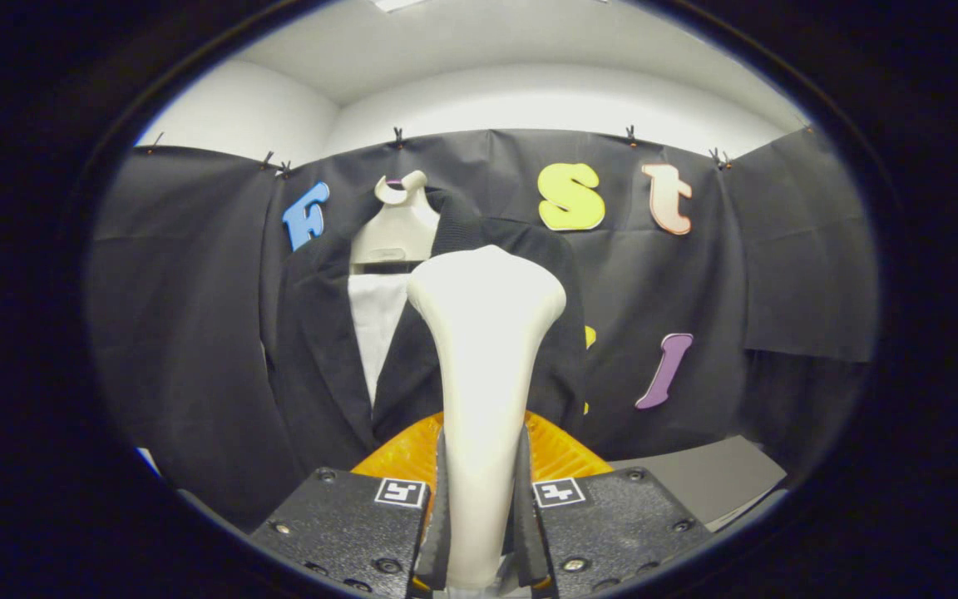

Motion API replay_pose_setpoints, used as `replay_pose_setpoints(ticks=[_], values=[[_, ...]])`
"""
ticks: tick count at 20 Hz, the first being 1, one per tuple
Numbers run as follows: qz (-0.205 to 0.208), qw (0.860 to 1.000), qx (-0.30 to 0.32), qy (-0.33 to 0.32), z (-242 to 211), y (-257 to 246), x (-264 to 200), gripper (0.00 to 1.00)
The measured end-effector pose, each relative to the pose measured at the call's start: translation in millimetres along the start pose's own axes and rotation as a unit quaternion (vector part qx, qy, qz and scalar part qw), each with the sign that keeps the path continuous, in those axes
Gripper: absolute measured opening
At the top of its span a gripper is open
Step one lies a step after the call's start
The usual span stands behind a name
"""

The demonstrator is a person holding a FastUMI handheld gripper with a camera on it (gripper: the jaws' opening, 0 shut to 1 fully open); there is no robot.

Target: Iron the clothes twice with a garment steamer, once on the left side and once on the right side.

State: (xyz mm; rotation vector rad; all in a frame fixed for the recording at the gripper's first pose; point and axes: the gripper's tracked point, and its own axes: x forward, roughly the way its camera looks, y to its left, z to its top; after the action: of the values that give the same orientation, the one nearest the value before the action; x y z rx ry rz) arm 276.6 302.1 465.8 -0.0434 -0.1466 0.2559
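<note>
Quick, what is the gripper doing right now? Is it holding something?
Gripper: closed, both fingers pressing on the white garment steamer, which stands up in front of the black jacket.

White steamer [486, 374] upright before hung black jacket [321, 349]

We read no words, brands or numbers. Only signs: two square black-and-white coded tags on the gripper [483, 499], the left tag [401, 492] on one finger block and the right tag [559, 492] on the other, flanking the steamer [486, 333] handle that both fingers clamp. Blocky patterns, not letters. Faint patch on the hanger [396, 237]: too small for us to tell.
</note>
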Motion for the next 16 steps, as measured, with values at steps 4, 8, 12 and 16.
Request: replay_pose_setpoints(ticks=[4,8,12,16], values=[[-0.002,1.000,-0.012,0.017,-17.0,9.2,8.3,0.34],[-0.001,0.999,-0.021,0.039,-42.7,12.7,10.4,0.34],[-0.001,0.998,-0.025,0.056,-67.2,13.4,7.8,0.34],[0.000,0.997,-0.023,0.074,-98.5,13.4,4.1,0.34]])
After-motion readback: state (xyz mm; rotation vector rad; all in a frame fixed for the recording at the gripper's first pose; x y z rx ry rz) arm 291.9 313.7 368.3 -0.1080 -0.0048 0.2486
